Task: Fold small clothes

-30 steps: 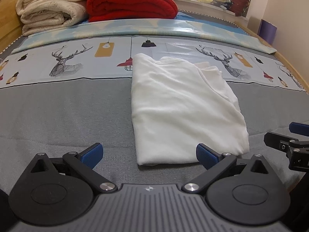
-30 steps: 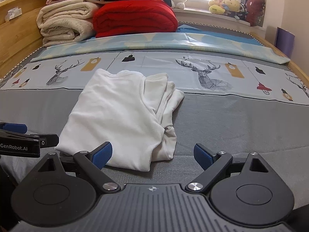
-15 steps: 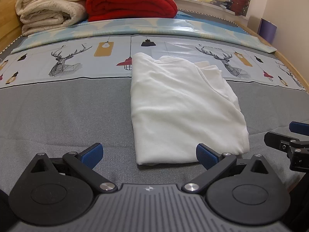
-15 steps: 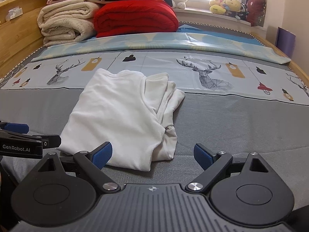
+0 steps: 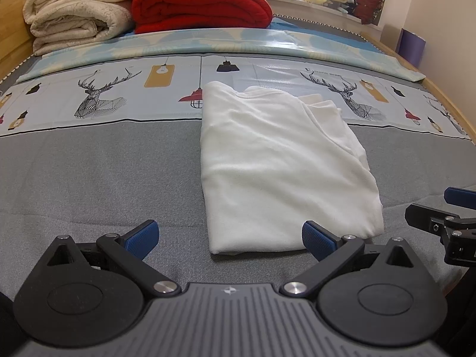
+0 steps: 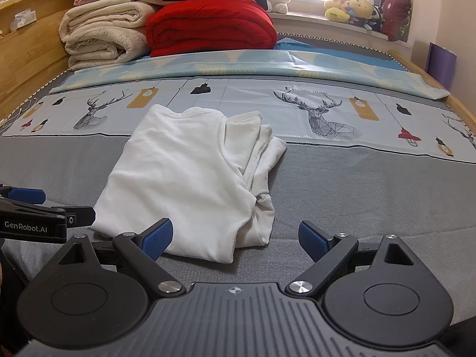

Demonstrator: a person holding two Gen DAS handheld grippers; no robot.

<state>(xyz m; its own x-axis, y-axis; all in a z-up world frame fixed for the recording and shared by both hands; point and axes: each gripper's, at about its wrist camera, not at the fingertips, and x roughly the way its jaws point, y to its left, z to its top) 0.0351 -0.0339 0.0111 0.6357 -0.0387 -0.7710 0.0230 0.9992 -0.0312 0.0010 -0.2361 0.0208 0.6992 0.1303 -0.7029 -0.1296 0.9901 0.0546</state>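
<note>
— White garment (image 5: 279, 169) is seen folded into a rough rectangle on the grey bed cover (image 5: 89, 178), its far edge lying over the deer-print sheet (image 5: 104, 95). Where are the layered edges found?

— They are bunched along its right side, best seen from the right wrist view (image 6: 258, 160); sleeves appear to be tucked there, though this cannot be told for certain.

— How is the left hand-held gripper (image 5: 229, 236) held?

— Its jaws are spread wide and nothing is gripped; the near hem of the garment lies between the blue pads (image 5: 142, 236), and contact cannot be made out.

— And the right hand-held gripper (image 6: 235, 236)?

— It is likewise opened wide and empty, set at the garment's near right corner.

— What is stacked beyond?

— A red blanket (image 6: 211, 25) and cream blankets (image 6: 101, 35) are piled at the bed's far end, with plush toys (image 6: 354, 9) lined on the sill.
</note>
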